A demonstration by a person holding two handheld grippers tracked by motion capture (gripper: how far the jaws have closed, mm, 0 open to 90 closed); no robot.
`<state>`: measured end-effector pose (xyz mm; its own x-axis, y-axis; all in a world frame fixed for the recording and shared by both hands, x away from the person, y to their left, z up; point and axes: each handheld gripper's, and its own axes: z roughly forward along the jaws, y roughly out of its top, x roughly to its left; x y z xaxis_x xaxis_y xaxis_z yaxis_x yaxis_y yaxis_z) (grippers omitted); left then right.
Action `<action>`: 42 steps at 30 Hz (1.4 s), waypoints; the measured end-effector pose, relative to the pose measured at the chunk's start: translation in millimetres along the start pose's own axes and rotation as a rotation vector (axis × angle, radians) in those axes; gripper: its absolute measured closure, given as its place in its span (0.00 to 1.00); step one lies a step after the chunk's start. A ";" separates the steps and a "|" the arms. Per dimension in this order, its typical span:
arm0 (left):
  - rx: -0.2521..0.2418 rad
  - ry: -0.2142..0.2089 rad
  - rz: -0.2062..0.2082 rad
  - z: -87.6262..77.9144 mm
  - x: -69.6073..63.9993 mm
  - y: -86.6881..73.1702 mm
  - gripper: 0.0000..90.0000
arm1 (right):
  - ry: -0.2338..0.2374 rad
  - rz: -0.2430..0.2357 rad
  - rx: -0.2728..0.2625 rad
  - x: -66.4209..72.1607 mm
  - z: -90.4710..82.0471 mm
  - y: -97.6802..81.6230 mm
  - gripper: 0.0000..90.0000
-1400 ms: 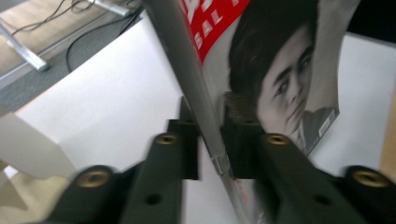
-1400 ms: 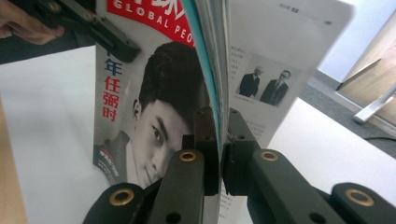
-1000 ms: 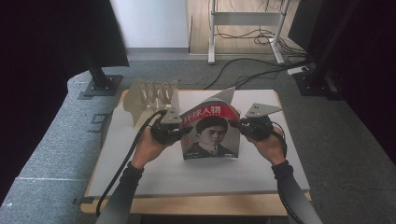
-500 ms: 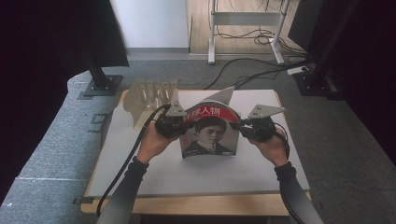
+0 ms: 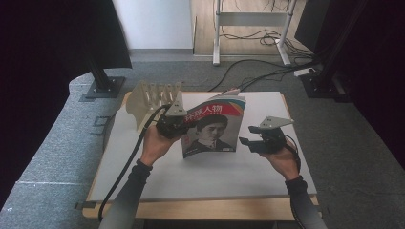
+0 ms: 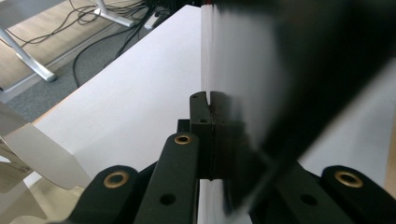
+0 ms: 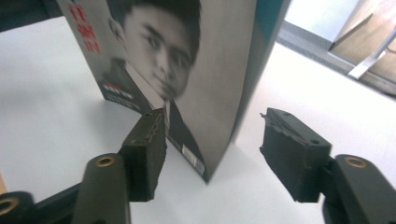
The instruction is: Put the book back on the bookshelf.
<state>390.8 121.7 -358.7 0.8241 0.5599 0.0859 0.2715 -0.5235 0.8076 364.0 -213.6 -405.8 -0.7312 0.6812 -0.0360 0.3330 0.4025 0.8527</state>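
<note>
Magazine [image 5: 213, 128] standing upright near table [image 5: 200, 176] centre, portrait cover facing the near edge, wooden slotted rack [image 5: 152, 98] at about ten o'clock from it. Left gripper [image 5: 177, 126] at the magazine's nine o'clock edge, jaws pressed together and pinching that edge; in the left gripper view, black pads clamped on the thin white page edge [image 6: 208, 70] rising straight up. Right gripper [image 5: 248, 142] at about four o'clock from the magazine, just beside its right edge, jaws having just been opening, now spread and apart from the paper; in the right gripper view, magazine corner [image 7: 205, 172] in line with the gap between the spread fingertips [image 7: 145, 154] but beyond them, touched by neither. Likely step: letting go on the right while steadying with the left. Best done by keeping the left pinch firm and vertical, drawing the right gripper straight back without brushing the cover. Left forearm reaching in from six o'clock, wrist level, hand wrapped round the gripper body; right forearm angled in from five o'clock, gripper pointing toward nine o'clock.
</note>
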 end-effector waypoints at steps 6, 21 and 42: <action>0.000 0.001 -0.020 -6.2 5.3 -2.0 0.97 | -0.019 0.052 0.016 -6.2 4.5 -25.2 0.32; -0.019 0.007 -0.074 -31.3 16.1 -10.1 0.97 | -0.090 0.113 0.095 -5.6 23.9 -76.7 0.15; -0.025 0.051 -0.158 -77.2 35.2 -28.7 0.97 | -0.148 0.175 0.217 -8.8 47.3 -123.2 0.00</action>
<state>373.6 206.0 -333.9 0.7456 0.6662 -0.0145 0.3828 -0.4104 0.8277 357.6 -240.2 -535.2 -0.5621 0.8269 0.0124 0.5769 0.3813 0.7224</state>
